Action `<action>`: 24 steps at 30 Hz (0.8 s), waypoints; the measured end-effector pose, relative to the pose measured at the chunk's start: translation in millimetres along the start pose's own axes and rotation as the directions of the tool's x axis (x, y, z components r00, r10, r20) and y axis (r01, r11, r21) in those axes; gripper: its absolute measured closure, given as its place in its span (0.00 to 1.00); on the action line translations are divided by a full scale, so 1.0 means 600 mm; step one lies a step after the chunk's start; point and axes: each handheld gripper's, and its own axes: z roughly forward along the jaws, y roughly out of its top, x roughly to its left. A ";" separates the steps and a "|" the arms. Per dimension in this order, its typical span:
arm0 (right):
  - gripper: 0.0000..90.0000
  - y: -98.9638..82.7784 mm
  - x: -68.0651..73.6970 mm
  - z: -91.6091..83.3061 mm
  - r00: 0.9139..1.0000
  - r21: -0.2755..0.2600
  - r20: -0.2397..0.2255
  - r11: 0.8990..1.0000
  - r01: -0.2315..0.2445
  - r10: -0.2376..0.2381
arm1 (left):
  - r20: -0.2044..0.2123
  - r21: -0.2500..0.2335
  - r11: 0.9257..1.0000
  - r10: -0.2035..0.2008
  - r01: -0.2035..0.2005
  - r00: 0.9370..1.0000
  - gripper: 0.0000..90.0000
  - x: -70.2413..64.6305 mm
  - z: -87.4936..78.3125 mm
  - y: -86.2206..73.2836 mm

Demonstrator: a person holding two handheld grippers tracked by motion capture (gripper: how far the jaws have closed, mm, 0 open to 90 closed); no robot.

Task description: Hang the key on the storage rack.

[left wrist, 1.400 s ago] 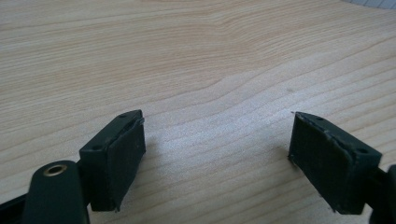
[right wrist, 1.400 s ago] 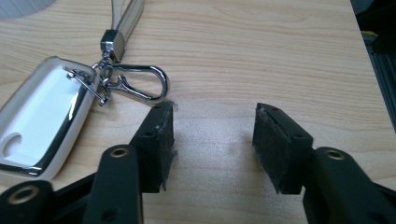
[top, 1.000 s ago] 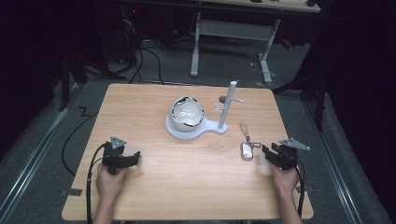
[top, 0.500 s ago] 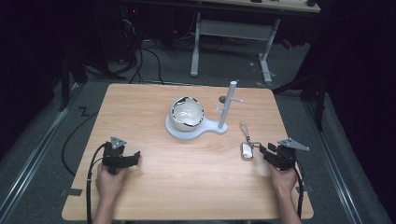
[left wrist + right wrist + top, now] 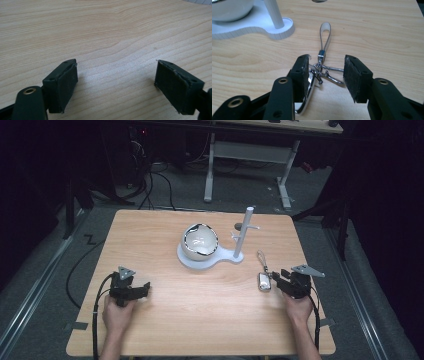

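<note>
Looking down from the high view, I am resting my left hand-held gripper [image 5: 142, 289] on the wooden worktop [image 5: 165, 320], with nothing near its jaws. My right hand-held gripper [image 5: 276, 279] is sitting at the other side, and the key fob [image 5: 264, 281] is lying flat on the worktop just beside its jaw tips, with its strap loop [image 5: 261, 258] trailing away beyond them. Farther off from this hand-held gripper, toward the middle of the worktop, a white stand [image 5: 210, 258] is carrying a round bowl [image 5: 200, 241] and an upright post [image 5: 245, 231].

In the left gripper view, I am holding my left hand-held gripper [image 5: 116, 75] with its jaws spread wide, released, and bare wood is showing between its pads [image 5: 68, 82].

In the right gripper view, my right hand-held gripper [image 5: 325, 75] is standing over the key fob [image 5: 308, 96]. Its jaws have just been closing, yet they are still released: the fob's shiny body is lying against the inner side of the one jaw, and its metal ring and clip [image 5: 325, 73] are lying in the gap, apart from the other pad. The strap loop [image 5: 325, 37] is stretching straight ahead of the jaws, and the stand's base [image 5: 262, 27] is sitting beyond it to one side.
</note>
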 end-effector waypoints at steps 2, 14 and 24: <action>0.62 0.009 0.007 0.005 1.000 0.008 -0.002 1.000 0.017 -0.017 | 0.000 0.000 1.000 0.000 0.000 1.000 0.21 0.000 0.000 0.000; 0.62 0.029 0.020 0.033 0.999 0.041 -0.002 0.998 0.051 -0.051 | 0.000 0.000 1.000 0.000 0.000 1.000 0.21 0.000 0.000 0.000; 0.62 0.041 0.016 0.071 0.999 0.080 0.022 0.996 0.032 -0.034 | 0.000 0.002 1.000 0.002 -0.002 1.000 0.21 0.000 0.000 0.000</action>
